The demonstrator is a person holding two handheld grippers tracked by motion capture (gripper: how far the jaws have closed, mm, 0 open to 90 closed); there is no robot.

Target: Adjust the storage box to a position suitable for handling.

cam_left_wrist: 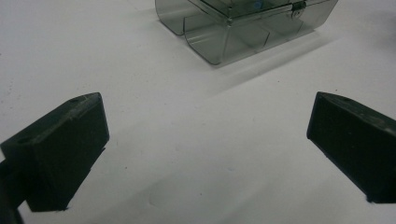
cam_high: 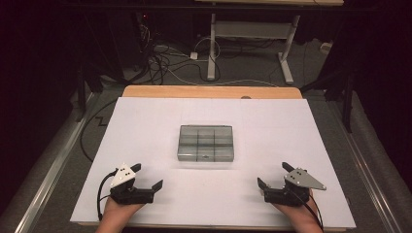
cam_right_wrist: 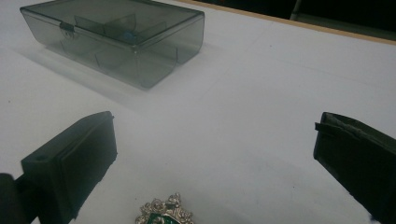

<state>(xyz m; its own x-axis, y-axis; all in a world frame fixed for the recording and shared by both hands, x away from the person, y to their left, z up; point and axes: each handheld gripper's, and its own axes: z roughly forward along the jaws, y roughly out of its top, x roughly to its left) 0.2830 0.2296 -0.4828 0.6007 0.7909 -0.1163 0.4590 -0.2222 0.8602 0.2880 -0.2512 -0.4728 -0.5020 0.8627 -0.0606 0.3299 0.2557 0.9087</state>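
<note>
White paper (cam_high: 145, 126) covers the wooden table, and at the centre of the high view we see a smoky clear compartment box (cam_high: 206, 142), lid closed, lying flat. Near the lower edge, well apart from it, our left gripper (cam_high: 145, 175) at lower left and right gripper (cam_high: 273, 174) at lower right rest with jaws spread wide, pinching nothing. A small silver-and-green ornament (cam_right_wrist: 165, 213) lies between the right jaws at the bottom of the right gripper view.

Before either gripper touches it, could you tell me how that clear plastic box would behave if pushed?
The box sits flat and low on the white sheet, so it would probably slide, not tip. Its thin smoky walls suggest it is light and stiff. Its lid looks latched, so it likely stays shut.
</note>
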